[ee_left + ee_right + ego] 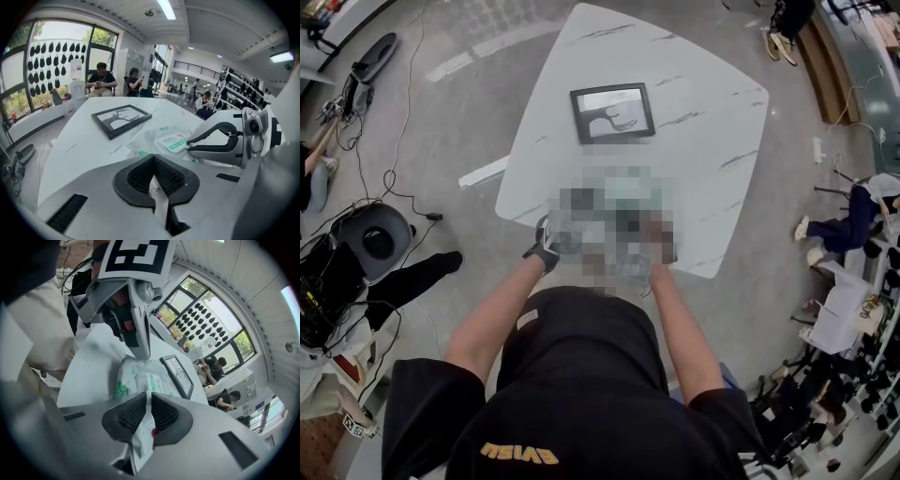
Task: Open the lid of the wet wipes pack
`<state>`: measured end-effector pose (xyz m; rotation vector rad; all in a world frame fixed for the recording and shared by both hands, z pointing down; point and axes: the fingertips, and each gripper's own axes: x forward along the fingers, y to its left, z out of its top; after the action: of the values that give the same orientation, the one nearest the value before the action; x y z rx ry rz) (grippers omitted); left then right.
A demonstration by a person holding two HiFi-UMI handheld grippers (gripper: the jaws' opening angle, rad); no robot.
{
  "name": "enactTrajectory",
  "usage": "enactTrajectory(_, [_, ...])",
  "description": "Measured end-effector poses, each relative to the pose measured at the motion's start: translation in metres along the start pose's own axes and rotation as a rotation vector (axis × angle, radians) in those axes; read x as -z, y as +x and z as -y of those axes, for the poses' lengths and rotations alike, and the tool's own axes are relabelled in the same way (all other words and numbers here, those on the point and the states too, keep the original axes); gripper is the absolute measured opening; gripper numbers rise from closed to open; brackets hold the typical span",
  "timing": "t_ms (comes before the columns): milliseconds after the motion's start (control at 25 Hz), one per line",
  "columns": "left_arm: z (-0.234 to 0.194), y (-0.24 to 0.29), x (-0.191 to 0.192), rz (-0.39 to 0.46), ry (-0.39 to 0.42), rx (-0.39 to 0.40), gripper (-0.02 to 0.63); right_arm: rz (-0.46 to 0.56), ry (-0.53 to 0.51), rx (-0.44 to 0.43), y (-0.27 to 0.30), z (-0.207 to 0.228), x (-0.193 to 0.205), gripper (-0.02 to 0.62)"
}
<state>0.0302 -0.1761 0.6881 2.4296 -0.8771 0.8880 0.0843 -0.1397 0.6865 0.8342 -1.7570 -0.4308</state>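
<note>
On table (694, 94), white-green wet wipes pack (140, 380), left gripper (154, 180), right gripper (147, 416), jaws clenched on its wrapper

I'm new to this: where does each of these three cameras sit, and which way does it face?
Head view: on the person's head, facing steeply down at the table; shows the person's forearms.
Left gripper view: rides the left gripper, facing along its jaws, shut on the wrap of the wet wipes pack; right gripper at right.
Right gripper view: rides the right gripper, jaws likewise shut on the wrap; left gripper above.
Shared: all three show the picture frame.
</note>
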Motion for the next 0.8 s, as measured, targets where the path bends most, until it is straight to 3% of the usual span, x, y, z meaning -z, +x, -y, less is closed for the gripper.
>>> enactTrajectory(400, [0.002,0.016,0.015,-0.029,-0.033,0.017,0.015,-0.008,-0.018,-0.045,0.004,-0.010,0.004,0.026])
enactTrajectory(640, [-0.014,0.021,0.021,-0.030,-0.004,0.029,0.015,-0.005,-0.001,-0.058,0.018,-0.011,-0.004,0.025])
enactTrajectory(800, [-0.002,0.020,0.021,-0.026,0.004,0.025,0.015,-0.010,0.022,-0.081,0.007,-0.010,0.003,0.025])
